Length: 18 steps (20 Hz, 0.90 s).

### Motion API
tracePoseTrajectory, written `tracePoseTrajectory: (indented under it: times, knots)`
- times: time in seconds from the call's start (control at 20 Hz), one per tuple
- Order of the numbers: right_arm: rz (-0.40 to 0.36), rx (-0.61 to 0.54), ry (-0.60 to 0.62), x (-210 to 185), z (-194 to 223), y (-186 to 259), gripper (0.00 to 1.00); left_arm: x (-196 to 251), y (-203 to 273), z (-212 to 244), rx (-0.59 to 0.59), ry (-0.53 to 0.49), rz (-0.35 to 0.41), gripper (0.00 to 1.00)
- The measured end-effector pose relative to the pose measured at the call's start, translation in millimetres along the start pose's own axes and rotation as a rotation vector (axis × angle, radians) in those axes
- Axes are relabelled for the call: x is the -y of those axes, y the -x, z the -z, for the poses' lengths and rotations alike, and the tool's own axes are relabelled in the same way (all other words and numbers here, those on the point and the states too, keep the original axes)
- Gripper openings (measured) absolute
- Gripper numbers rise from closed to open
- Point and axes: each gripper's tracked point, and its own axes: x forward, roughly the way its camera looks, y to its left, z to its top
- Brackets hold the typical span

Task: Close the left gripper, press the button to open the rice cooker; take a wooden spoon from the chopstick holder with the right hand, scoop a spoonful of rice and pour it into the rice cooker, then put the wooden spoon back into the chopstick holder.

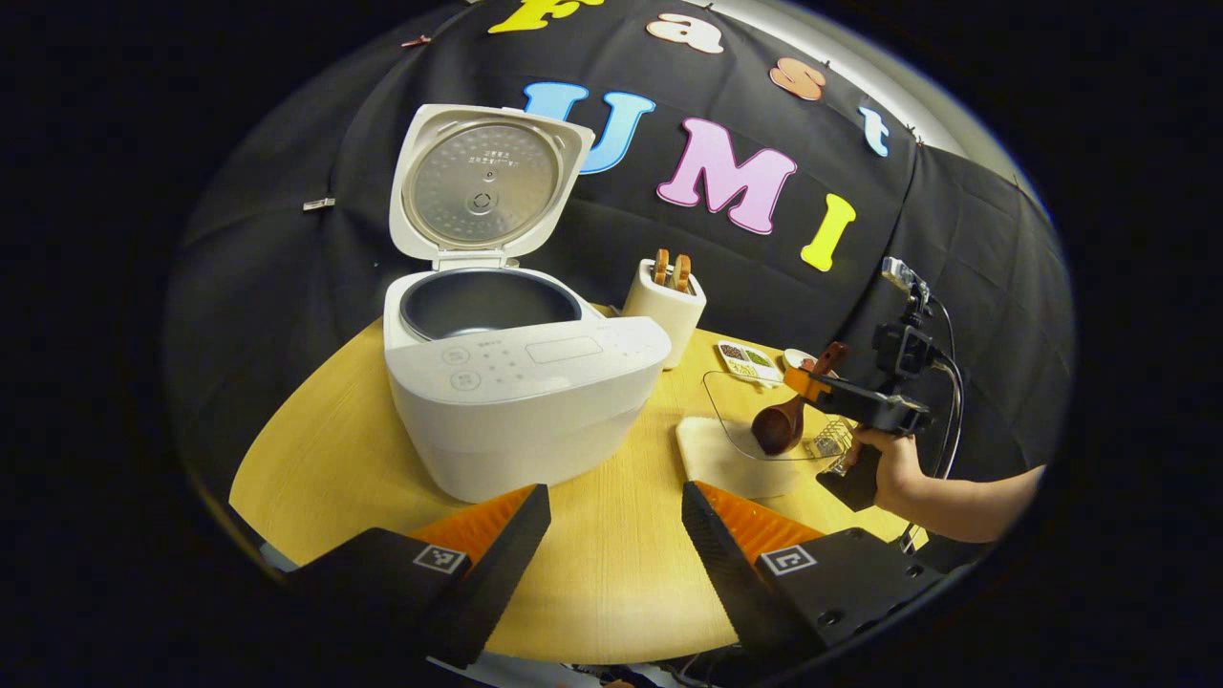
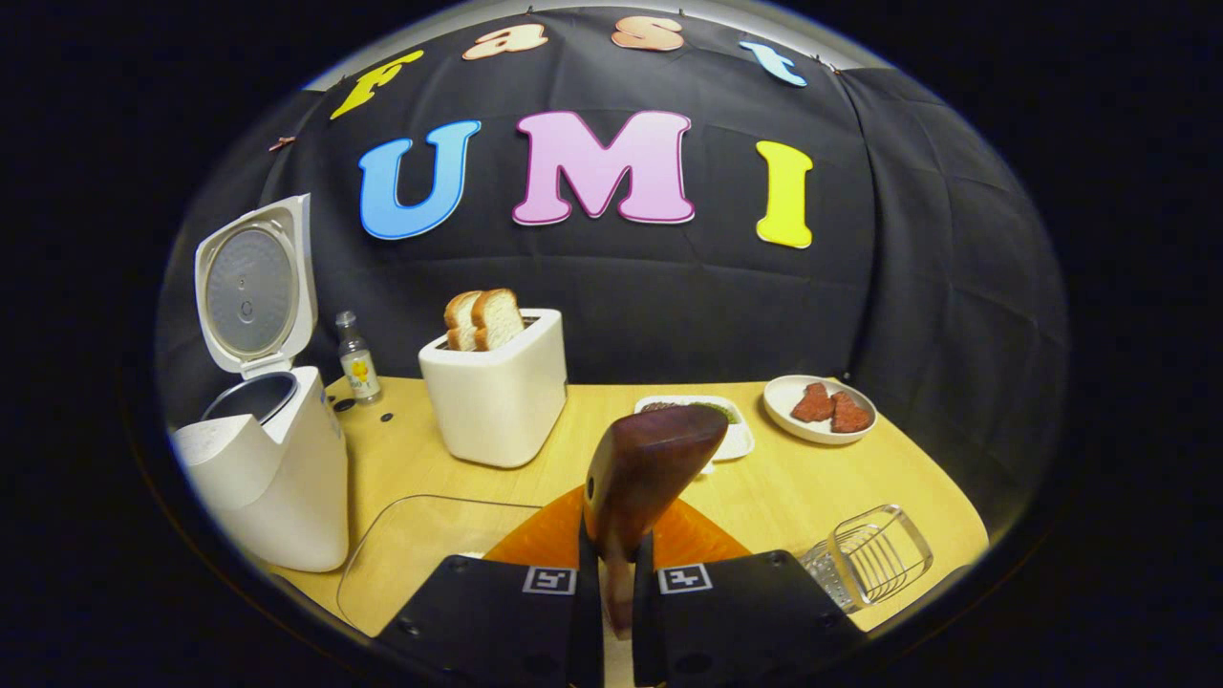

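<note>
The white rice cooker (image 1: 521,401) stands open with its lid (image 1: 482,182) upright and its dark inner pot (image 1: 487,301) bare. In front of it my left gripper (image 1: 616,492) is open and holds nothing. In the left gripper view, my right gripper (image 1: 812,382) is at the right, held by a hand. It is shut on the handle of a dark wooden spoon (image 1: 782,428), whose bowl hangs low at the clear rice container (image 1: 731,459). In the right gripper view the spoon (image 2: 650,468) rises from between the shut fingers of my right gripper (image 2: 616,564). The cooker (image 2: 272,468) stands far left.
A white toaster (image 2: 497,392) with bread slices stands mid-table, with a small bottle (image 2: 358,363) to its left. Behind the spoon are a divided dish (image 2: 731,430) and a plate (image 2: 822,411) with red pieces. A clear ribbed holder (image 2: 874,554) lies near the right table edge.
</note>
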Motion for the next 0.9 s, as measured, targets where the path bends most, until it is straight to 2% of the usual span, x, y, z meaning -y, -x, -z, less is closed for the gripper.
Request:
tracePoseTrajectory:
  times: [0.25,0.75,0.9]
  knots:
    - [-0.054,-0.053,-0.068,-34.0,10.3,16.9,0.16,-8.3,8.2,-1.4,0.008,0.021,-0.012,0.96]
    - [-0.052,-0.235,-0.565,-54.7,21.5,25.6,0.16,-22.5,22.9,1.8,0.007,0.076,-0.007,0.96]
    - [-0.034,-0.262,-0.656,-48.3,23.5,30.1,0.16,-24.4,24.3,-3.6,0.020,0.082,0.004,0.96]
